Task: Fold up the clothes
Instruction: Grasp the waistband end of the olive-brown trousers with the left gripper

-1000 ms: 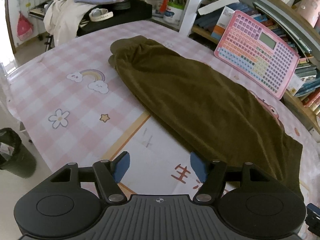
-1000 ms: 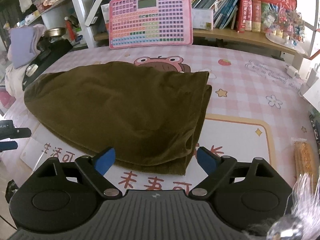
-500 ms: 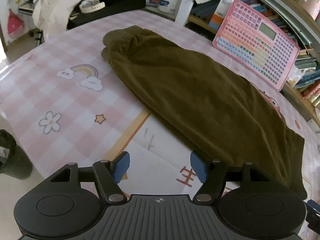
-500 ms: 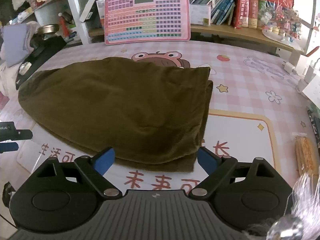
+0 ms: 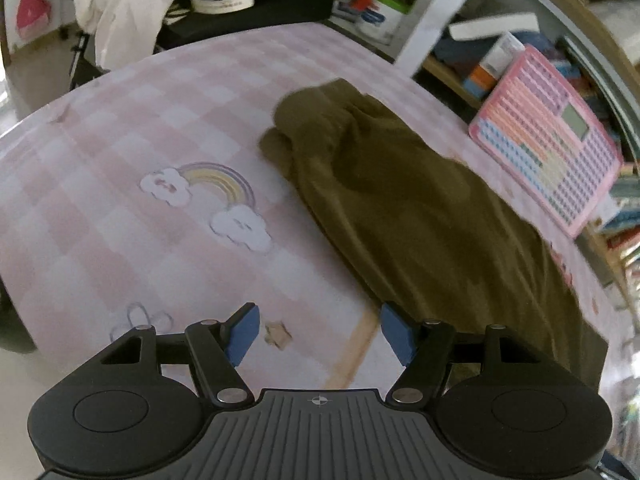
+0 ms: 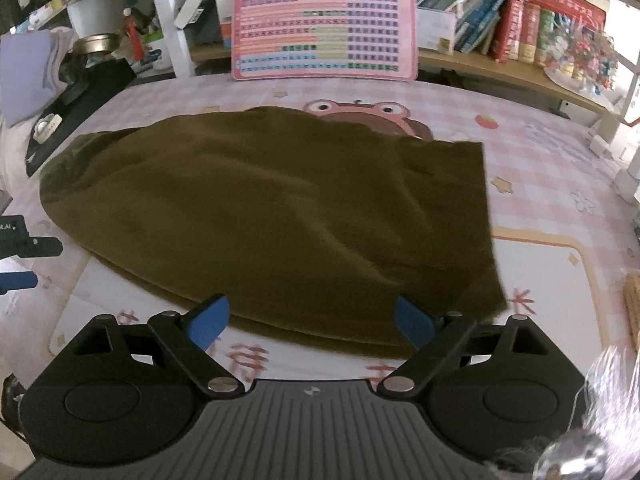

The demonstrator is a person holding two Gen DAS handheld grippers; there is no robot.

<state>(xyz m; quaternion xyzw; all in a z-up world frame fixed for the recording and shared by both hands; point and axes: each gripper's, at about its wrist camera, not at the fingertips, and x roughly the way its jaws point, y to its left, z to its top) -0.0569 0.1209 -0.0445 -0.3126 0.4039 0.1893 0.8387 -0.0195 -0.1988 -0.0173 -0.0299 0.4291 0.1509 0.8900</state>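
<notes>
An olive-brown garment [image 5: 404,216] lies flat and folded lengthwise on the pink checked tablecloth [image 5: 120,184]; it also fills the middle of the right wrist view [image 6: 280,216]. My left gripper [image 5: 320,334] is open and empty, above the cloth near the garment's near edge, its right fingertip close to the fabric. My right gripper [image 6: 312,318] is open and empty, its fingertips over the garment's near hem. The left gripper's tip shows at the left edge of the right wrist view [image 6: 20,256].
A pink keyboard toy [image 6: 324,20] leans against the bookshelf [image 6: 520,28] behind the table. A black stand [image 5: 248,12] with white clothes [image 5: 124,4] and a bowl is at the far left. A snack packet [image 6: 632,312] lies at the right edge.
My left gripper has moved left along the table toward the garment's narrow end. My right gripper has moved forward, its fingertips now over the near hem. The garment has not moved.
</notes>
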